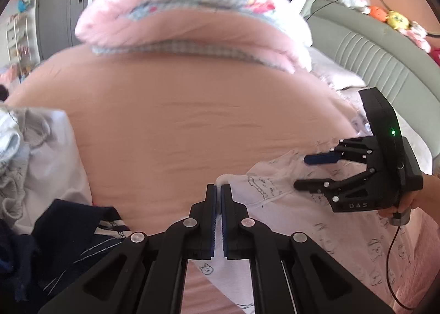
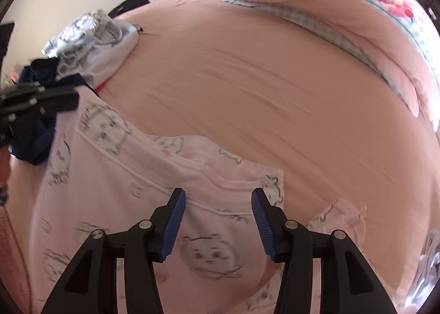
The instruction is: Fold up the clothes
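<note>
Peach-pink sheets cover the bed (image 2: 275, 94) that carries everything, with a grey padded headboard (image 1: 379, 58) curving along its far side. On the near part of the sheet lies the task's thing, a pale pink cotton garment printed with little cartoon faces (image 2: 115, 184), partly spread and wrinkled.

The left tool (image 1: 219, 190) has its blue pads pressed together on a small bunched edge of this garment, so it has a pinch of cloth. The right tool (image 2: 218, 220) hangs over the garment with its jaws roughly half apart and nothing gripped between them.

The main risk, as I judge it, is that the left pinch is thin: only a nub of fabric shows above the pads, and a pull could slip it free or drag the garment crooked while the other side goes unheld. The right tool could also catch two layers at the seam and fold unevenly.

A heap of white and grey clothes (image 2: 101, 47) and a dark navy garment (image 1: 71, 237) sit near the left side and could get swept along. A folded pink quilt with blue gingham trim (image 1: 192, 22) lies well apart at the far end.
</note>
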Demonstrator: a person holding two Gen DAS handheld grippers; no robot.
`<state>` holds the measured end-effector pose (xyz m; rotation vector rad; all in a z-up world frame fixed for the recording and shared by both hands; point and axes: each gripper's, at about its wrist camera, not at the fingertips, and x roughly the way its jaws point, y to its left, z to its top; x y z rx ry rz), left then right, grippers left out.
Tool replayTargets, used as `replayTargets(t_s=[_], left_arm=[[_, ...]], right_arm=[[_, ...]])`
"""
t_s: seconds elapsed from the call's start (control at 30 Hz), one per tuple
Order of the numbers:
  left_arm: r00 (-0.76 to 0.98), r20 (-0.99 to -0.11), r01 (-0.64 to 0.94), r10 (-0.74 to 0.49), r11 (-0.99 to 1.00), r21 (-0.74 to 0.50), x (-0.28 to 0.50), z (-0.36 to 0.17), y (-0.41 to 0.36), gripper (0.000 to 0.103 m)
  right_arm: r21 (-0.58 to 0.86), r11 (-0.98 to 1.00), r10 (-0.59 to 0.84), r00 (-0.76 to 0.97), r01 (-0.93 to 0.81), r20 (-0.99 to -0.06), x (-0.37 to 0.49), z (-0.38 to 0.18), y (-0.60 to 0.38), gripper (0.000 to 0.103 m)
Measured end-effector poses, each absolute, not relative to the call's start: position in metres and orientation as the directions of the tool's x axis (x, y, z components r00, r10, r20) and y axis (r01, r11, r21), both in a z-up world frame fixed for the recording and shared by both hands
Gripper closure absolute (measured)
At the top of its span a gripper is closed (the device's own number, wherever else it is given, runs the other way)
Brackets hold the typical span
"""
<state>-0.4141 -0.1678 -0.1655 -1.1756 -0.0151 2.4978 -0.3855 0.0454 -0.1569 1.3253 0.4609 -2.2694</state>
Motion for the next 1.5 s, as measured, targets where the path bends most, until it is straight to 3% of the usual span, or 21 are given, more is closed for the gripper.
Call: replayTargets(t_s=[0.1,0.17,0.33,0.4,0.47,0.57,0.6,0.63,0.7,0.9,0.93,0.97,1.07,1.1,1.13,1.2,1.23,1.33,1.5], left_arm=[[-0.559,-0.765,-0.303,0.321,-0.937,-0.172,-0.423,-0.18,-0.17,0.101],[-0.558,-0.768,-0.303,0.314,-0.939,-0.164,-0.423,-0.185,-0.171,0.101],[-0.572,-0.763,-0.291,0.3,-0.944,-0.153,-0.424,-0.193,-0.171,0.1],[-0.531,-0.809,-0.274,0.253,-0.955,-0.118,-0.43,-0.205,-0.167,0.099],[-0.473,-0.853,-0.239,0.221,-0.964,-0.118,-0.432,-0.214,-0.166,0.099],[-0.528,-0.807,-0.156,0.266,-0.964,-0.216,-0.416,-0.195,-0.187,0.095],[-0.535,-0.801,-0.121,0.269,-0.963,-0.243,-0.411,-0.192,-0.194,0.086],[-0.534,-0.804,-0.087,0.263,-0.963,-0.256,-0.407,-0.193,-0.2,0.074],[-0.524,-0.816,-0.027,0.246,-0.962,-0.272,-0.399,-0.197,-0.21,0.065],[-0.457,-0.821,0.014,0.341,-0.921,-0.39,-0.395,-0.223,-0.22,0.065],[-0.459,-0.813,0.023,0.358,-0.91,-0.414,-0.395,-0.226,-0.222,0.065],[-0.465,-0.804,0.036,0.37,-0.9,-0.435,-0.396,-0.228,-0.225,0.066],[-0.497,-0.758,0.075,0.423,-0.849,-0.524,-0.394,-0.233,-0.235,0.066],[-0.502,-0.749,0.073,0.432,-0.842,-0.535,-0.394,-0.234,-0.236,0.07],[-0.5,-0.75,0.071,0.433,-0.843,-0.534,-0.395,-0.236,-0.236,0.083],[-0.49,-0.758,0.068,0.431,-0.848,-0.526,-0.399,-0.241,-0.235,0.097],[-0.485,-0.76,0.064,0.433,-0.849,-0.524,-0.401,-0.243,-0.233,0.099],[-0.496,-0.794,-0.011,0.351,-0.917,-0.399,-0.398,-0.225,-0.219,0.1],[-0.565,-0.817,-0.179,0.113,-0.984,-0.012,-0.386,-0.191,-0.185,0.099]], right_arm=[[-0.087,-0.859,-0.173,-0.447,0.505,-0.878,-0.399,-0.173,0.048,0.099],[-0.049,-0.877,-0.2,-0.456,0.478,-0.867,-0.404,-0.173,0.053,0.102],[-0.142,-0.904,-0.107,-0.535,0.403,-0.838,-0.415,-0.172,0.057,0.103],[-0.155,-0.917,-0.071,-0.532,0.368,-0.844,-0.425,-0.178,0.06,0.102],[-0.092,-0.933,-0.109,-0.516,0.349,-0.85,-0.428,-0.168,0.066,0.102],[-0.006,-0.935,-0.191,-0.52,0.354,-0.832,-0.415,-0.141,0.075,0.097],[-0.012,-0.935,-0.189,-0.525,0.355,-0.83,-0.409,-0.136,0.077,0.085],[-0.011,-0.936,-0.188,-0.526,0.352,-0.83,-0.405,-0.133,0.081,0.065],[0.025,-0.938,-0.205,-0.497,0.345,-0.843,-0.4,-0.135,0.086,0.048],[0.018,-0.912,-0.219,-0.451,0.409,-0.865,-0.4,-0.152,0.084,0.051],[0.014,-0.909,-0.213,-0.435,0.417,-0.875,-0.4,-0.158,0.079,0.068],[0.011,-0.909,-0.202,-0.418,0.417,-0.886,-0.403,-0.165,0.076,0.076],[0.005,-0.917,-0.189,-0.423,0.399,-0.886,-0.411,-0.174,0.072,0.085],[0.017,-0.919,-0.198,-0.425,0.394,-0.883,-0.412,-0.173,0.073,0.091],[0.03,-0.92,-0.208,-0.423,0.39,-0.882,-0.412,-0.172,0.074,0.093],[0.057,-0.922,-0.229,-0.421,0.383,-0.878,-0.413,-0.17,0.077,0.095],[0.069,-0.922,-0.24,-0.421,0.381,-0.875,-0.412,-0.169,0.078,0.096],[0.07,-0.924,-0.248,-0.452,0.375,-0.857,-0.412,-0.161,0.08,0.097],[0.034,-0.918,-0.27,-0.558,0.396,-0.785,-0.41,-0.132,0.08,0.097]])
